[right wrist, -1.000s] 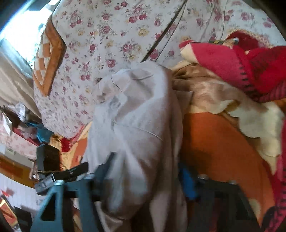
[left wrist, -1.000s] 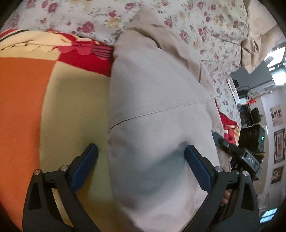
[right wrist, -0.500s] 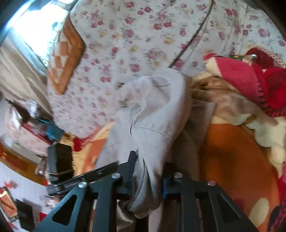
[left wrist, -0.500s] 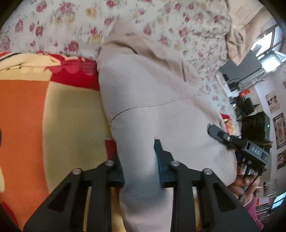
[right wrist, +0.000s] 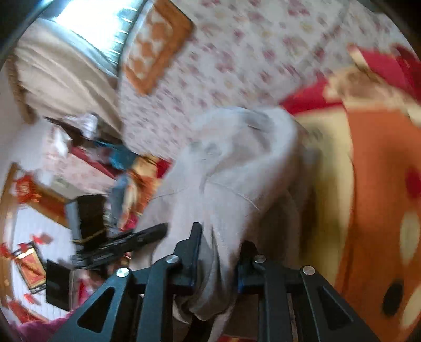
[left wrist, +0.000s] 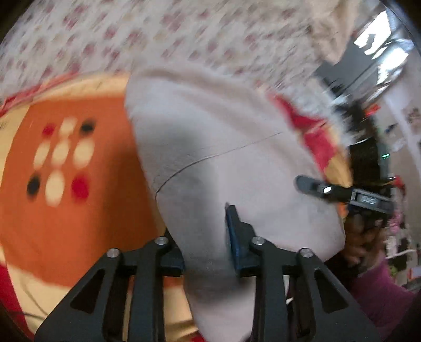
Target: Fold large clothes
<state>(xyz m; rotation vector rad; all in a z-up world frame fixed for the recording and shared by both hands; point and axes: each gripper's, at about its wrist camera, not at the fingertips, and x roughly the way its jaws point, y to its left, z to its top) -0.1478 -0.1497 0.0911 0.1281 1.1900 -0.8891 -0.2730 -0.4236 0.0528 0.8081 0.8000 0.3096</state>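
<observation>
With the left gripper [left wrist: 204,236] and right gripper [right wrist: 218,252] each pinched tight on the beige garment [left wrist: 226,147] bunched between their fingers and draped ahead over the orange blanket [left wrist: 79,210], both should travel level together, keeping the cloth taut.

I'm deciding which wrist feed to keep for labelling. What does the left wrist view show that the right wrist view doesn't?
Only the left wrist view shows the dot pattern on the orange blanket and the right gripper's finger from the side.

Only the right wrist view shows the bright window, the orange patchwork cushion and the beige curtain.

Both show the beige garment pinched: left gripper and right gripper are shut on it, over the floral sheet.
</observation>
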